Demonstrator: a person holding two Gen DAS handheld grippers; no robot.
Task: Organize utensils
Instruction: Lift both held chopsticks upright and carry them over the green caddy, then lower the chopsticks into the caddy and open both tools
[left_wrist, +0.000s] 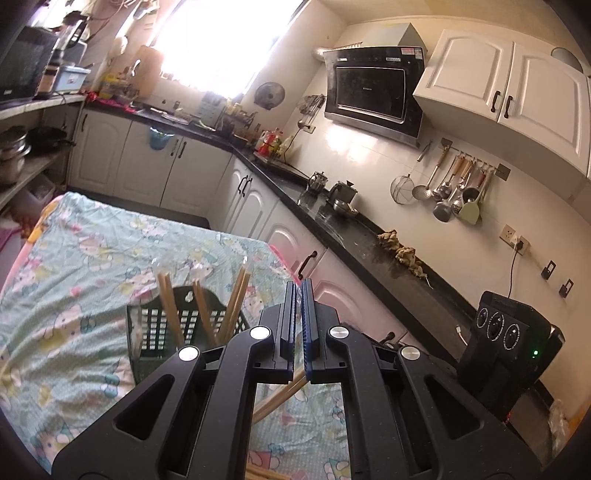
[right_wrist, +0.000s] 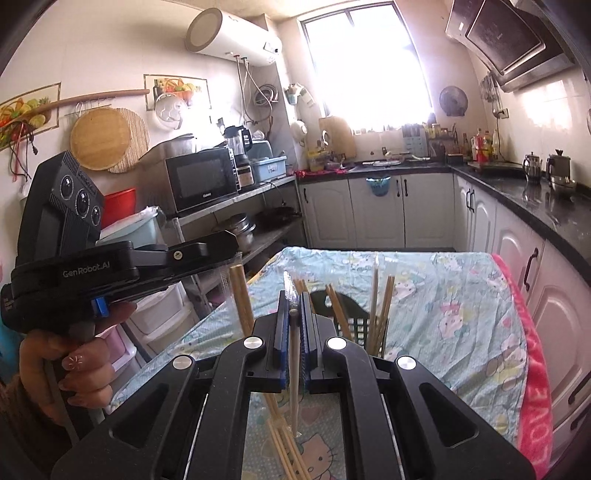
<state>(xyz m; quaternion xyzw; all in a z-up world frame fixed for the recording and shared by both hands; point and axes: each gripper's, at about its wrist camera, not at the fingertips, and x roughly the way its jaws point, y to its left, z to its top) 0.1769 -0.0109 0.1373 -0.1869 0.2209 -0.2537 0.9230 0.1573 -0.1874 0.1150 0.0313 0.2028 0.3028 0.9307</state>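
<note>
A dark perforated utensil basket (left_wrist: 173, 332) stands on the cartoon-print tablecloth (left_wrist: 74, 258) with several wooden chopsticks (left_wrist: 201, 314) upright in it; it also shows in the right wrist view (right_wrist: 360, 317). My left gripper (left_wrist: 298, 291) is shut, and a wooden chopstick (left_wrist: 280, 397) slants under its fingers; whether it grips it I cannot tell. My right gripper (right_wrist: 294, 306) is shut on a pale chopstick (right_wrist: 294, 373) in a clear wrapper, just in front of the basket. The left gripper body (right_wrist: 92, 258) appears at left in the right wrist view, with another chopstick (right_wrist: 242, 299) near it.
Several loose chopsticks (right_wrist: 284, 446) lie on the cloth below my right gripper. A black countertop (left_wrist: 354, 236) with kettles runs along the right. White cabinets (right_wrist: 373, 210) stand behind the table. A shelf with a microwave (right_wrist: 201, 181) is at left.
</note>
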